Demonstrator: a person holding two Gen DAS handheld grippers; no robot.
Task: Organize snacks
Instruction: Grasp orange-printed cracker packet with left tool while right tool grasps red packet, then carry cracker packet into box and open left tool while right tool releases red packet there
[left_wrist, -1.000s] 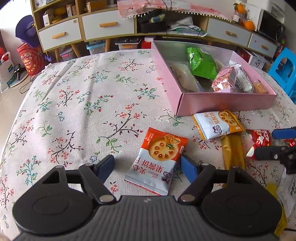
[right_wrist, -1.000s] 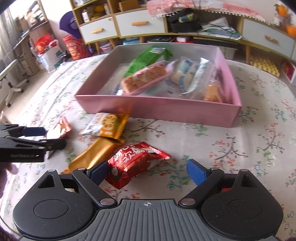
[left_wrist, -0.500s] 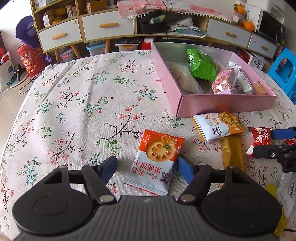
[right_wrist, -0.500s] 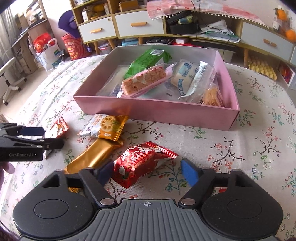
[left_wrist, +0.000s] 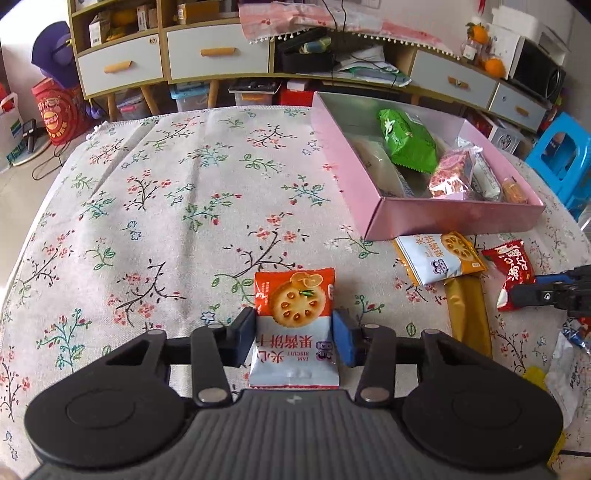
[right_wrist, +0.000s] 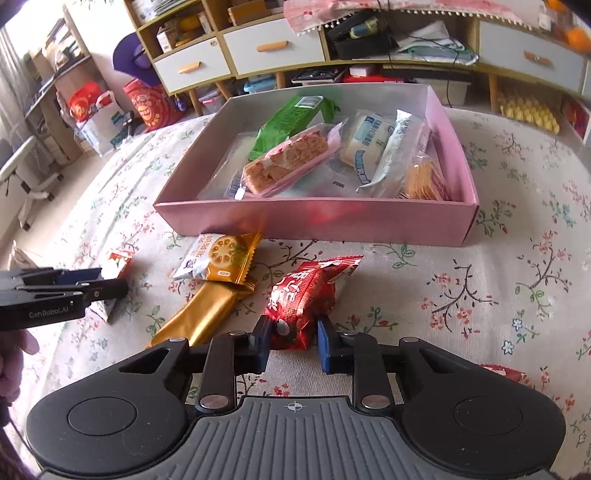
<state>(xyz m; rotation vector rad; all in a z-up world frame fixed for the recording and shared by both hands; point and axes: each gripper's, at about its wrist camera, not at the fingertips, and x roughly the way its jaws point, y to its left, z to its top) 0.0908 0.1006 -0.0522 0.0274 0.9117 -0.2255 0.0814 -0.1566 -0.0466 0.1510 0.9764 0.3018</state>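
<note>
A floral tablecloth (left_wrist: 155, 206) covers the table, and a pink box (left_wrist: 454, 218) holding several wrapped snacks serves as the landmark. Well to the left of the box's near corner, the left gripper (left_wrist: 293, 338) is closing its jaws on an orange-and-white biscuit packet (left_wrist: 293, 325), both pads pressing its sides. Just in front of the box lies a second biscuit packet (right_wrist: 218, 258) overlapping a gold bar (right_wrist: 199, 314). Right of these, still in front of the box, the right gripper (right_wrist: 291, 343) is clenched on a crumpled red snack packet (right_wrist: 306, 295).
</note>
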